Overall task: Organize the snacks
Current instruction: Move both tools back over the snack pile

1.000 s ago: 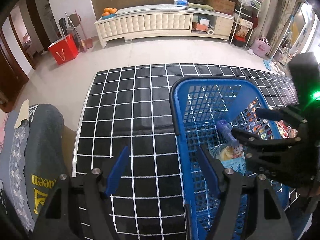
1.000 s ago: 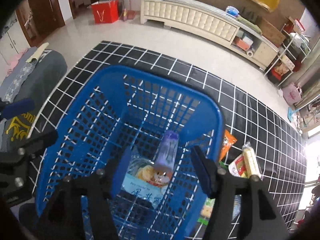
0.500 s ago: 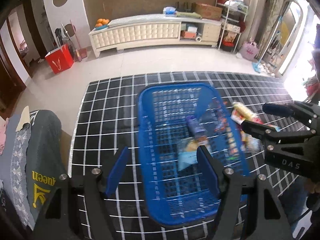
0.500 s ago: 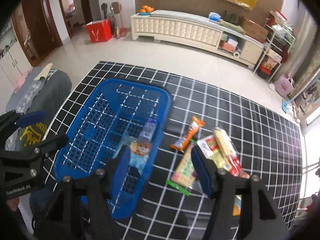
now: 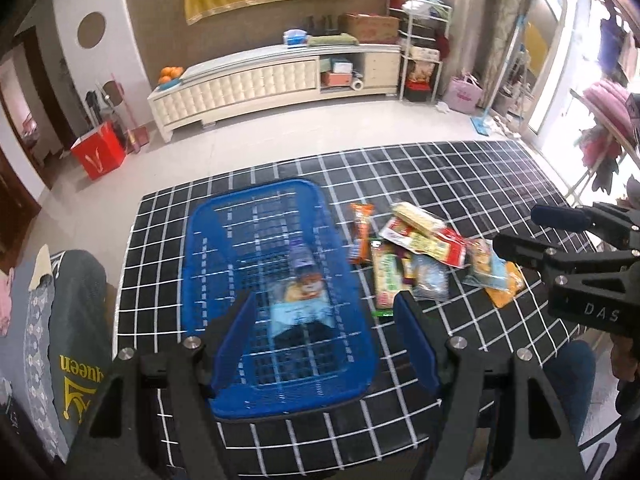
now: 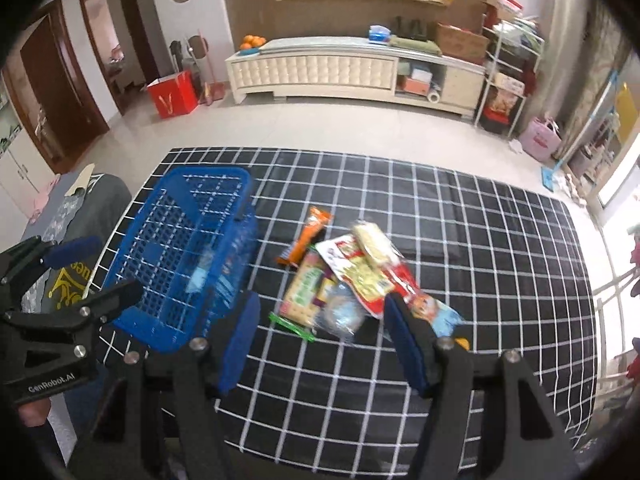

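A blue mesh basket (image 5: 224, 240) (image 6: 160, 216) stands on the black grid tablecloth (image 5: 480, 184) and holds a light blue snack bag (image 5: 300, 304) and a small purple packet (image 5: 301, 258). A pile of snack packs (image 5: 420, 244) (image 6: 352, 276) lies right of the basket, with an orange bar (image 6: 308, 232) at its left edge. My left gripper (image 5: 324, 340) is open and empty, high above the basket's near end. My right gripper (image 6: 324, 344) is open and empty, high above the near side of the pile.
A grey cushion with yellow print (image 5: 68, 320) lies left of the table. Beyond the table are the tiled floor, a white cabinet (image 5: 272, 80), a red bag (image 5: 98, 154) and a shelf rack (image 5: 420, 60). A clothes rack (image 5: 608, 120) stands at the right.
Both grippers have risen and pulled back from the basket. The right gripper has swung right, from over the basket to over the snack pile. Both stay open and empty.
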Available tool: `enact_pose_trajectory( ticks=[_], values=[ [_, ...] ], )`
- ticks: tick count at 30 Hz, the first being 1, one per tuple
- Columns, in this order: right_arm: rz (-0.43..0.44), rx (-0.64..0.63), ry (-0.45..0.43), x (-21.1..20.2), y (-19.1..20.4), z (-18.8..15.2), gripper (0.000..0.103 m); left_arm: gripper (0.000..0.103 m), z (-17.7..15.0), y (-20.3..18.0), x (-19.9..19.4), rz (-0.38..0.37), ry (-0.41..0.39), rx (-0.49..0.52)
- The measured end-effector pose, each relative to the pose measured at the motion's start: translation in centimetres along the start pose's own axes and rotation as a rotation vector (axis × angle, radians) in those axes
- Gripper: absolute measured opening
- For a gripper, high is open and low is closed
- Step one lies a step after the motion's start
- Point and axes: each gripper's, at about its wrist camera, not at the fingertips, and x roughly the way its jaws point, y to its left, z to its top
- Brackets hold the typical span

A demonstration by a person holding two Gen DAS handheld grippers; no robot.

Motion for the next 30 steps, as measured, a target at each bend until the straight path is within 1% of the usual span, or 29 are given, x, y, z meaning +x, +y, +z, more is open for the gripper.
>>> enact_pose_trajectory(
  ticks=[4,5,6,7,11,15,18,20,22,26,30],
  values=[
    [-0.003,0.035,0.005,-0.4,-2.7,-1.1,0.070,0.068,0.2,-3.0,0.0,0.002,0.001,0.038],
    [-0.003,0.044,0.006,-0.4,-3.4,-1.4,0.070,0.069,0.2,-3.7,0.1,0.003,0.003,0.046],
    [-0.004,0.051,0.008,-0.4,-4.2,-1.7,0.070,0.074,0.3,-4.4,0.2,0.005,0.005,0.052],
    [-0.006,0.058,0.011,-0.3,-4.8,-1.9,0.070,0.075,0.3,-5.0,0.2,0.005,0.002,0.057],
    [-0.006,0.078,0.030,0.3,-7.2,-3.0,0.071,0.075,0.5,-7.5,1.1,-0.010,0.021,0.079],
    [-0.009,0.072,0.050,1.5,-8.5,-3.4,0.072,0.075,0.8,-9.4,2.1,-0.006,0.042,0.095],
    [-0.008,0.041,0.075,2.8,-8.9,-3.6,0.072,0.075,1.0,-10.6,3.0,0.015,0.054,0.118],
    [-0.013,-0.001,0.089,3.9,-8.7,-3.7,0.072,0.075,1.0,-11.0,3.7,0.028,0.062,0.126],
    [-0.016,-0.043,0.099,4.9,-8.7,-3.9,0.072,0.075,0.9,-11.2,4.7,0.022,0.075,0.124],
    [0.051,-0.129,0.117,7.4,-8.6,-4.6,0.072,0.075,0.4,-12.0,6.8,0.007,0.111,0.123],
    [0.028,-0.206,0.129,9.8,-8.1,-4.9,0.072,0.075,-0.4,-13.1,9.5,0.018,0.149,0.149]
  ],
)
